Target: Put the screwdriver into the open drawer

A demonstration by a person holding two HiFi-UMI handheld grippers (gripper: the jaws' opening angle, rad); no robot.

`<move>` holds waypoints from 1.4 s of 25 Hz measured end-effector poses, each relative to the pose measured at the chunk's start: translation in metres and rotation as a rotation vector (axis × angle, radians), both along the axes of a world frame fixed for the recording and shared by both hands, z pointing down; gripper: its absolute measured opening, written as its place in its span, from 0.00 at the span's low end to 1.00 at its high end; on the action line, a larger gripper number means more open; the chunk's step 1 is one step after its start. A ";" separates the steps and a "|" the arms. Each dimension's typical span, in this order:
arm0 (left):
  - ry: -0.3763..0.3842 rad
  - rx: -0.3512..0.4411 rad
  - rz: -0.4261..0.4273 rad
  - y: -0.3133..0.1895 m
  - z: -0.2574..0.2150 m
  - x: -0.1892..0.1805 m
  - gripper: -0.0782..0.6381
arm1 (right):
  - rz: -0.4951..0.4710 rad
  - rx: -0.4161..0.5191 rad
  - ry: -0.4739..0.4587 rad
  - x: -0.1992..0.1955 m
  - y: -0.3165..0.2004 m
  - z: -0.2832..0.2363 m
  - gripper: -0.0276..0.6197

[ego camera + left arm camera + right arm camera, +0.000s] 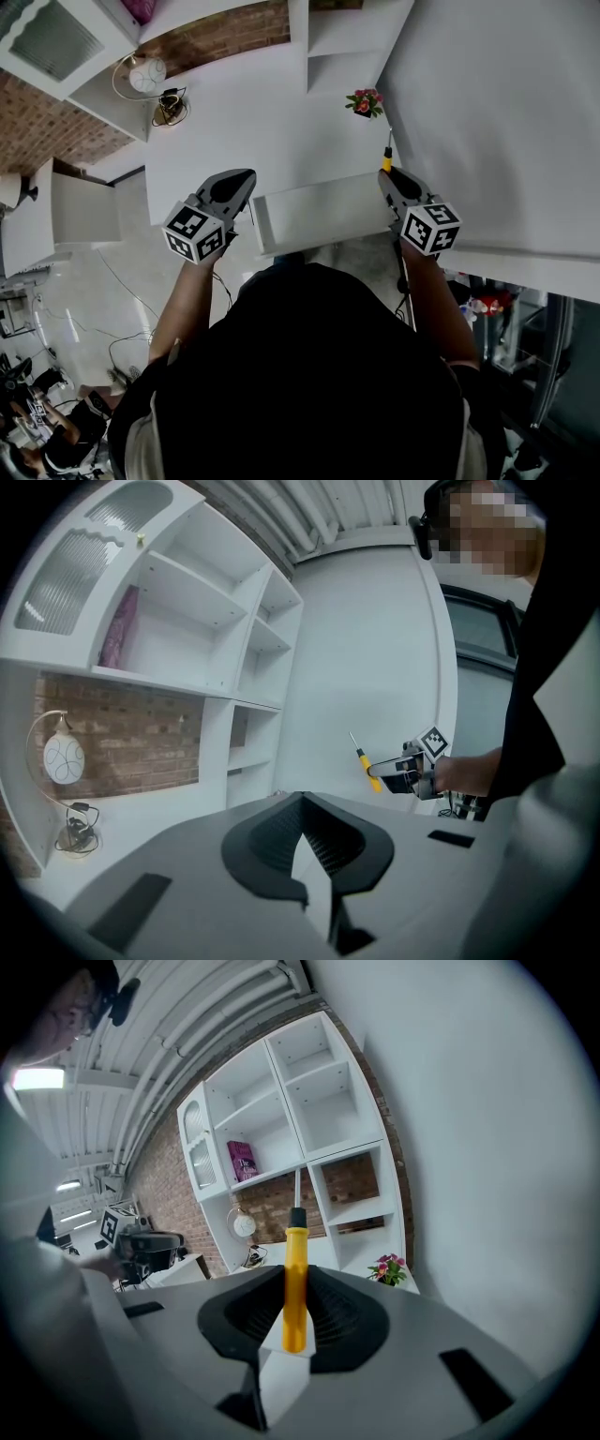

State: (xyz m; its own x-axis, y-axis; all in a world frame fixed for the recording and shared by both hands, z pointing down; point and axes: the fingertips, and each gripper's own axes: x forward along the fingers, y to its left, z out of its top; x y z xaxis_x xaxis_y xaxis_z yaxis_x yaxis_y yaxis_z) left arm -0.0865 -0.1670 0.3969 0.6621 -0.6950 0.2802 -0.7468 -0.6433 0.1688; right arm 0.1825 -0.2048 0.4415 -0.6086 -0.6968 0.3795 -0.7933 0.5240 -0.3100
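Observation:
A screwdriver (385,159) with a yellow handle and a thin metal shaft stands upright in my right gripper (394,182), which is shut on its handle (295,1288). The tool is held above the right end of the open white drawer (319,214), which sticks out from the white counter. My left gripper (234,187) hovers off the drawer's left end, jaws together with nothing between them (302,801). In the left gripper view, the right gripper (398,772) and the screwdriver (367,766) show against the white wall.
A small pot of flowers (364,103) sits on the white counter (244,122) behind the drawer. A round lamp (147,75) with a cable stands at the back left under white shelves (187,602). A low white cabinet (80,211) stands left.

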 end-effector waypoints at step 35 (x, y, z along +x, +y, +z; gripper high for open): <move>-0.013 -0.045 -0.034 -0.019 0.018 -0.020 0.13 | -0.073 -0.179 0.130 -0.016 -0.015 0.115 0.17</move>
